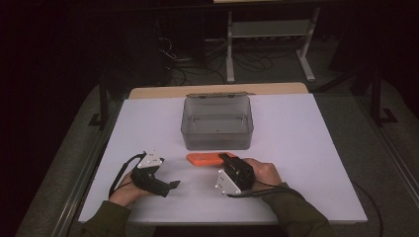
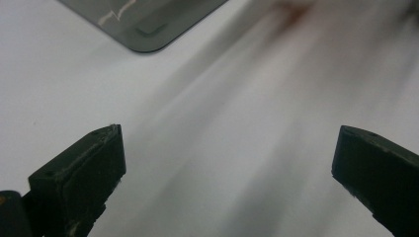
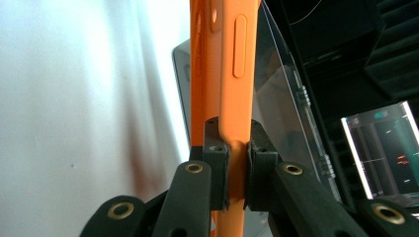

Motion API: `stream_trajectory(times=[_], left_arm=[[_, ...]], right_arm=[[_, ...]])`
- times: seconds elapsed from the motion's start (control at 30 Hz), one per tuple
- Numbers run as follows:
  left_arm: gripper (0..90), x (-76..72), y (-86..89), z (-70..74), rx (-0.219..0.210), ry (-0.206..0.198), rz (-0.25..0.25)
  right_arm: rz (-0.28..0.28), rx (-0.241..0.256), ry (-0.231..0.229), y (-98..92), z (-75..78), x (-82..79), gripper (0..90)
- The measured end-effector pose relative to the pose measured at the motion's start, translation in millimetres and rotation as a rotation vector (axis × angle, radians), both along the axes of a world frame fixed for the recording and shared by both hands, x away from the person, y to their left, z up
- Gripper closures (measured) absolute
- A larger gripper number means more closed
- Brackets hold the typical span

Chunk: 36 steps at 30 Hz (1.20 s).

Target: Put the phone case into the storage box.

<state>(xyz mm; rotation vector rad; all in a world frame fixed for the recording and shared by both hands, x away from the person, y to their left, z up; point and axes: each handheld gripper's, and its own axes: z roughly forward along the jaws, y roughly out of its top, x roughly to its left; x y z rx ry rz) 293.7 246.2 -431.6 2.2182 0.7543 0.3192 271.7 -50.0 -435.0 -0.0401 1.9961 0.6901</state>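
The left gripper [image 1: 170,185] rests on the table [image 1: 306,163], jaws wide apart and empty. The right gripper [image 3: 236,163] is clamped on the orange phone [image 1: 207,158] just before the box [image 1: 217,121]. Lift it level, clear the near wall, then lower inside.

Both sleeves [image 1: 296,212] are olive green and reach to the wrists. The left tongs [image 1: 170,185] are black, with a grey three-cornered plate [image 1: 149,160] on top and a black cable [image 1: 121,173] looping beside the plate. The right tongs [image 1: 225,158] are black too, with their own grey plate [image 1: 226,181] dotted with small screws, and a black cable [image 1: 262,190] trailing over the sleeve. Seen up close, the right tongs' [image 3: 239,168] arms carry brass-coloured rivets [image 3: 193,168] and end in blocky black pads [image 3: 215,163]. The left tongs' [image 2: 227,163] pads [image 2: 86,170] are matt black with worn pale edges.
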Motion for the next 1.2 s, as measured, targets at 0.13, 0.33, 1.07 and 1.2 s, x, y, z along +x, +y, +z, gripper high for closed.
stream_trajectory(times=[0.13,0.33,1.07,1.2], left_arm=[[0.0,0.1,-0.1,-0.1,-0.003,0.003,-0.001],[0.0,0.8,0.9,-0.1,0.001,0.004,0.0],[0.0,1.0,1.9,0.1,0.001,0.005,0.007],[0.0,0.8,1.6,-0.1,0.001,0.007,0.006]], right_arm=[[-0.006,0.024,0.031,-2.2,2.2,1.9,81.2],[-0.014,0.062,0.092,-5.0,5.5,5.2,81.3],[-0.048,0.217,0.334,-16.5,14.1,20.0,81.3],[-0.053,0.251,0.383,-19.3,16.0,23.3,81.3]])
